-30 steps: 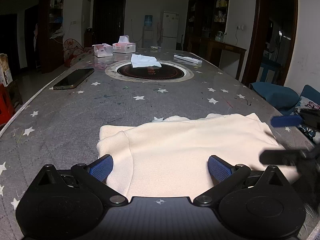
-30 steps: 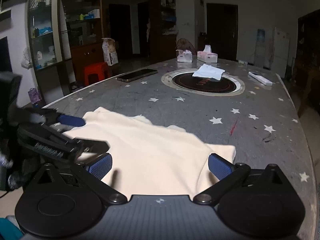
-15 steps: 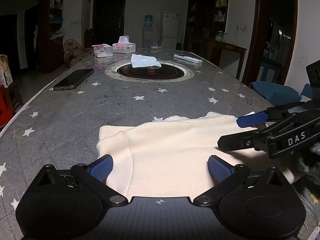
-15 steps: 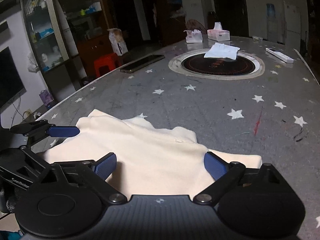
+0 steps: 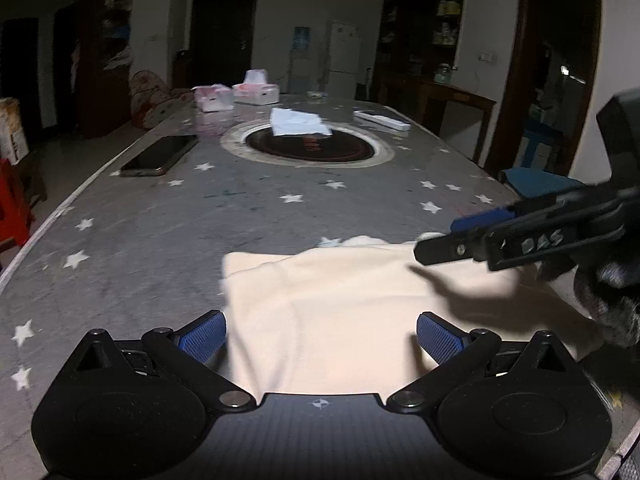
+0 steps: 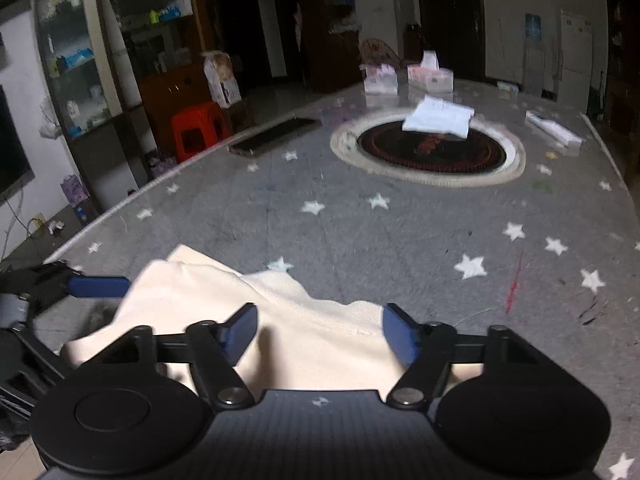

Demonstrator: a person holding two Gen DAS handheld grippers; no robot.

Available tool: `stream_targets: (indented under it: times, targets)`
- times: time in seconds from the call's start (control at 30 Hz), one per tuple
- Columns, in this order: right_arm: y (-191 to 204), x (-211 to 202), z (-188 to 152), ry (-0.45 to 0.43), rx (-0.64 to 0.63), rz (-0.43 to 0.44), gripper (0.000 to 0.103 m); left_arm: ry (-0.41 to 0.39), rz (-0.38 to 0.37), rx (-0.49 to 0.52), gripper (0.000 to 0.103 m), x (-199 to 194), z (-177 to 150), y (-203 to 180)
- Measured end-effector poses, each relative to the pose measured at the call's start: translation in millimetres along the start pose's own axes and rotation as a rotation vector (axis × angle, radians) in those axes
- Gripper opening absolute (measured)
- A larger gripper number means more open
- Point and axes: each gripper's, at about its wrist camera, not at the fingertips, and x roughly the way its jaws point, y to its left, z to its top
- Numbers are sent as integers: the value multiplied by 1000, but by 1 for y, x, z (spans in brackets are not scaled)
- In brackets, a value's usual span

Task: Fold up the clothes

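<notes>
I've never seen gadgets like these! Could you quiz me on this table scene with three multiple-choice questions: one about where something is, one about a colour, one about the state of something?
1. Where does the white folded cloth lie?
A. on the round dark inset at the table's middle
B. on the phone
C. under the cream garment

2. What colour are the pads of the left gripper?
A. red
B. blue
C. green

3. How do the jaws of the right gripper stand?
A. apart, over the cream garment
B. shut on the phone
C. shut on a tissue box

Answers: 1 A, the cloth rests on the inset. 2 B, both pads show blue. 3 A, a gap shows between the pads, though the jaws have just been closing.
</notes>
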Motion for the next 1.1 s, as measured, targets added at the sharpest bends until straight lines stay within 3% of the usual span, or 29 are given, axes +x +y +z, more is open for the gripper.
stream_targets:
  times: [0.17, 0.37, 0.6, 0.77, 0.97, 1.1]
  targets:
    - [7, 11, 0, 16, -29, -56, 62, -9, 15, -20, 103, -5, 9, 8]
    - [18, -21, -6, -36, -69, -68, 62, -23, 56, 9, 102, 3, 31, 7]
    - [41, -52, -44, -46, -144, -66, 62, 51, 98, 25, 96, 34, 32, 4]
    - [61, -52, -73, -45, -223, -98, 63, 90, 124, 8, 97, 45, 23, 10]
    - [76, -67, -70, -117, -252, -105, 69, 41, 109, 1, 96, 15, 23, 10]
    - [84, -59, -77, -99, -271, -101, 69, 20, 90, 15, 96, -6, 13, 3]
